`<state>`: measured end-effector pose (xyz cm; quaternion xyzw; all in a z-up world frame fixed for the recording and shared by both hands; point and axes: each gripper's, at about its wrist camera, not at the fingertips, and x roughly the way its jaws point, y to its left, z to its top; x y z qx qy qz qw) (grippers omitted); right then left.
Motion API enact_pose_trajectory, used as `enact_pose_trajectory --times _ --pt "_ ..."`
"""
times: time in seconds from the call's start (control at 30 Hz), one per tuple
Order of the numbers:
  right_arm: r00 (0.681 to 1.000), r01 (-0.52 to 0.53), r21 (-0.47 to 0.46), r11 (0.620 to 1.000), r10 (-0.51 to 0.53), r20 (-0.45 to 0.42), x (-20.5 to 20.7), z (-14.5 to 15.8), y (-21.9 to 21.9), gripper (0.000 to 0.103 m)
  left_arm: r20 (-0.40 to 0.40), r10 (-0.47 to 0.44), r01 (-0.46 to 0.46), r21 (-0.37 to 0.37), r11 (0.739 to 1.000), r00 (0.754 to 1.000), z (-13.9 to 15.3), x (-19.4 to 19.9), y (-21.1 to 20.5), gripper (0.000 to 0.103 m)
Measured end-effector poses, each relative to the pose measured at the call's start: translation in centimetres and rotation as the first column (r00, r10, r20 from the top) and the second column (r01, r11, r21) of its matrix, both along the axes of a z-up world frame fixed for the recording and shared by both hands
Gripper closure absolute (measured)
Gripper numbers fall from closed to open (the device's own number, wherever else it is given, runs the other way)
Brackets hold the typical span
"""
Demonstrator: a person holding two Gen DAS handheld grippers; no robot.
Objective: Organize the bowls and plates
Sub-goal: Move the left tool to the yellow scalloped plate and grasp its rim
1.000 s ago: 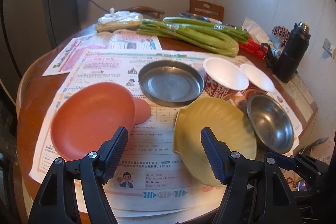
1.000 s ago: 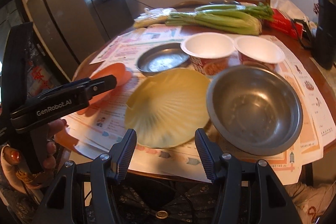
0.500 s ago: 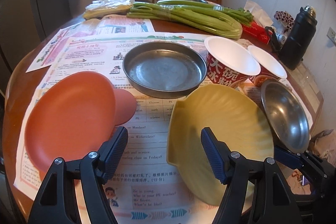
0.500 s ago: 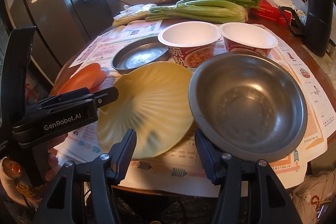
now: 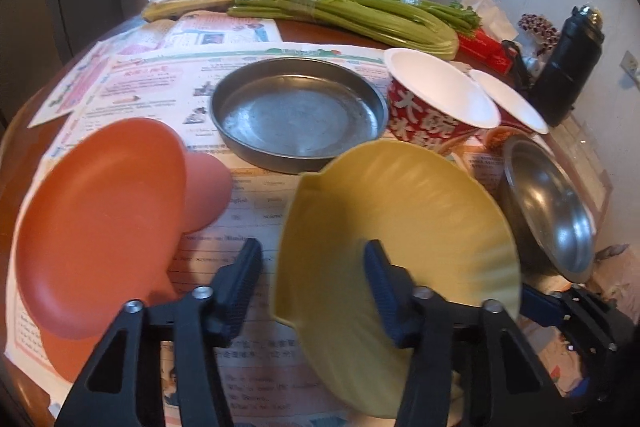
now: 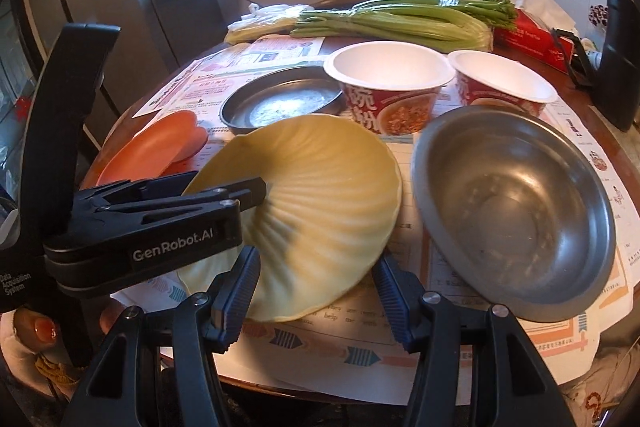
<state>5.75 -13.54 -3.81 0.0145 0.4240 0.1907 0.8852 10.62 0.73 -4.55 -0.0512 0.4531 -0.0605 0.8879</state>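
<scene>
Papers cover the round table point(image 6: 600, 131). Left claw point(image 5: 312, 267) has just been closing around the yellow plate's point(image 5: 400, 211) edge, not pinching. Right claw point(image 6: 316, 279) hangs open, empty.

White lettering on the side of the left gripper point(image 6: 244, 193) reads "GenRobot.AI", and its black handle point(image 6: 18, 279) carries the small words "Data Acquisition System". Large white Chinese characters, including "大碗", stand on the red wall of the nearer noodle cup point(image 5: 424, 121). The printed paper sheets point(image 5: 248, 383) under the dishes carry English lines too blurred to read.
</scene>
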Motion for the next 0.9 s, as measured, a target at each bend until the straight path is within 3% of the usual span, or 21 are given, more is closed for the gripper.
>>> enact_pose_trajectory --times 0.57,0.9 --pt "0.999 -0.027 -0.004 1.000 0.027 0.044 -1.3 1.4 0.5 0.045 0.041 -0.003 0.003 0.004 1.000 0.999 1.8 -2.4 0.0 0.051" --pt "0.992 -0.061 -0.028 0.998 0.064 0.104 -2.6 3.7 1.9 0.045 0.127 0.036 -0.035 -0.012 0.999 0.991 4.9 -4.8 1.8 0.051"
